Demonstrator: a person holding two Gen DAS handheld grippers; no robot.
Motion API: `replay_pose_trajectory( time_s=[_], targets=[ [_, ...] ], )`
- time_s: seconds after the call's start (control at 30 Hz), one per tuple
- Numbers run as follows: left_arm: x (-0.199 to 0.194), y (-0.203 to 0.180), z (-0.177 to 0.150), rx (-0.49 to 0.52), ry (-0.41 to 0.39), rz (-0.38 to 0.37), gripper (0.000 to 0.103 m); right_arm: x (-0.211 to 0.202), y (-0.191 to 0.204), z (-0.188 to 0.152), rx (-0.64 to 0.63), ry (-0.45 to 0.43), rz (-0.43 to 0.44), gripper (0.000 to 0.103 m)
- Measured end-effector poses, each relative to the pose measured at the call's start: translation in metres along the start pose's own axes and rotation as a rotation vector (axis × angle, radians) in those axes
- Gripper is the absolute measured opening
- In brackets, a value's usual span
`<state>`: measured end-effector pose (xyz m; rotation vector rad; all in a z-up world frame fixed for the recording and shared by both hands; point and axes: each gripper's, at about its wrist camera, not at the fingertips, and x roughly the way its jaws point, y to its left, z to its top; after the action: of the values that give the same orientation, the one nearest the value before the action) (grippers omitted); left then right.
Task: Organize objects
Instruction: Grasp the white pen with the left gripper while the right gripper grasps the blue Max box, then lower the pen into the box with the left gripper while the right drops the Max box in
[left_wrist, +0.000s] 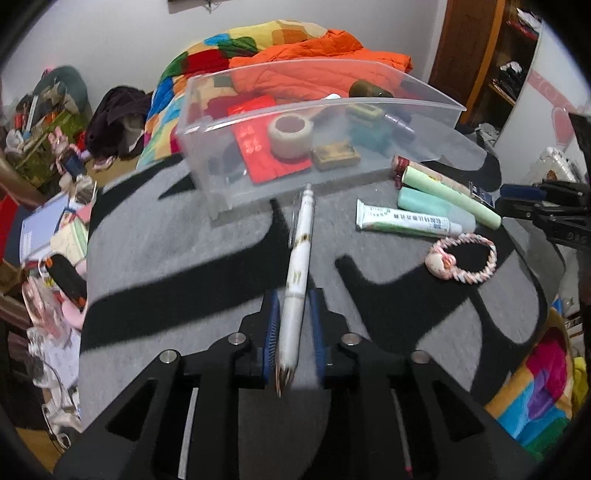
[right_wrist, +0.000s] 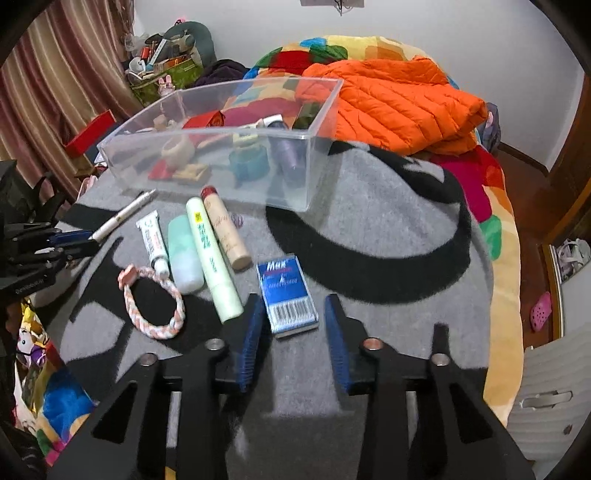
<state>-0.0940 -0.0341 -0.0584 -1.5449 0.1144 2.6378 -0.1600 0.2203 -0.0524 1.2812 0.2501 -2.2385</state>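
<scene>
A white pen (left_wrist: 297, 266) lies lengthwise between the blue pads of my left gripper (left_wrist: 294, 293), which is shut on it; the tip points toward the clear plastic box (left_wrist: 199, 122). The box holds a tape roll (left_wrist: 290, 136), red packets and several small items. My right gripper (right_wrist: 293, 297) stands open, its fingertips on either side of the near end of a blue "Max" box (right_wrist: 286, 291) on the grey blanket, with a gap at the right pad. In the right wrist view the left gripper (right_wrist: 74, 240) holds the pen (right_wrist: 122, 216) at the left edge.
A white ointment tube (right_wrist: 153, 240), a mint bottle (right_wrist: 184, 254), a pale green tube (right_wrist: 212, 254) and a beige tube (right_wrist: 225, 229) lie side by side before the clear box (right_wrist: 306, 170). A pink braided ring (right_wrist: 151, 299) lies nearer. An orange jacket (right_wrist: 391, 99) sits behind.
</scene>
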Motion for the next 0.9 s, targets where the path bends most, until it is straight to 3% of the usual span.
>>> replay_pose_trajectory(
  time_s=[0.07,0.37,0.53,0.6,0.63,0.9],
  targets=[
    [0.005,-0.001,0.007,0.013,-0.002,0.010,0.026,0.002,0.002,0.004,-0.013,-0.005,-0.015,0.041],
    [0.024,0.003,0.031,0.002,-0.009,-0.007,0.027,0.019,0.006,0.007,-0.030,0.005,-0.028,0.041],
    [0.027,0.003,0.033,-0.008,-0.024,-0.021,0.027,0.016,0.002,0.002,0.011,0.003,0.013,0.026],
    [0.025,0.004,0.031,-0.016,-0.030,-0.026,0.022,0.015,0.002,0.001,0.019,0.000,0.005,0.025],
    [0.024,0.004,0.030,-0.021,-0.031,-0.031,0.013,0.014,0.002,0.001,0.024,-0.002,0.001,0.025],
    [0.002,0.007,0.013,-0.073,-0.070,-0.032,0.013,-0.009,-0.002,0.002,0.074,-0.069,0.006,0.025]
  ],
)
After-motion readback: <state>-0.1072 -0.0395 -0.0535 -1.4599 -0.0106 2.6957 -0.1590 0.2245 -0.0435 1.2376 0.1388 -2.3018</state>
